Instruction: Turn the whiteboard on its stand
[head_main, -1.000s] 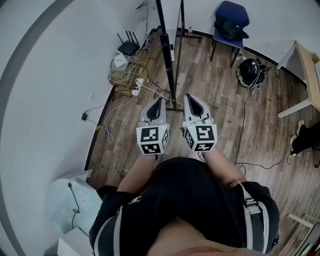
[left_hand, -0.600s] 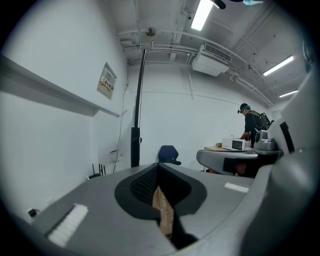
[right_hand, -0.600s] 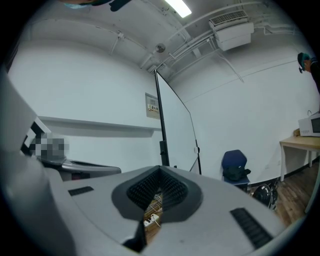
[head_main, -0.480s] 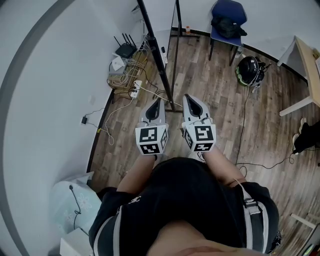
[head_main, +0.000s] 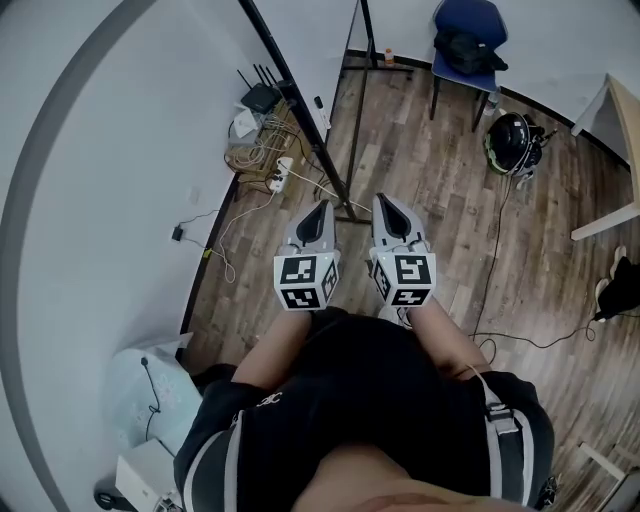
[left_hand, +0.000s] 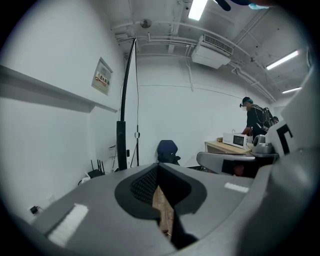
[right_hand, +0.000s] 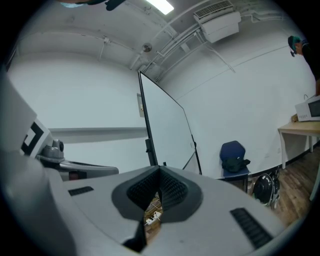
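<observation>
Head view: the left gripper (head_main: 318, 212) and right gripper (head_main: 388, 206) are held side by side at frame centre, jaws pressed together on each and nothing pinched, which both gripper views confirm. The whiteboard (head_main: 293, 100) is seen edge-on as a black bar running from the top of the frame down to just above the jaw tips, and it is not yet touched. In the right gripper view its white panel (right_hand: 167, 132) is seen at centre frame, above the jaws. The step is judged to be the approach, with turning not begun. Contact is best taken on the panel's outer edge, well away from the pivot, so that little force is needed. Either the jaws should be spread and closed on the frame edge, or the closed tips laid flat against it. The swing should be kept slow and followed with both grippers. The cables and power strip (head_main: 270, 165) on the floor at upper left should be kept clear of the stand.
</observation>
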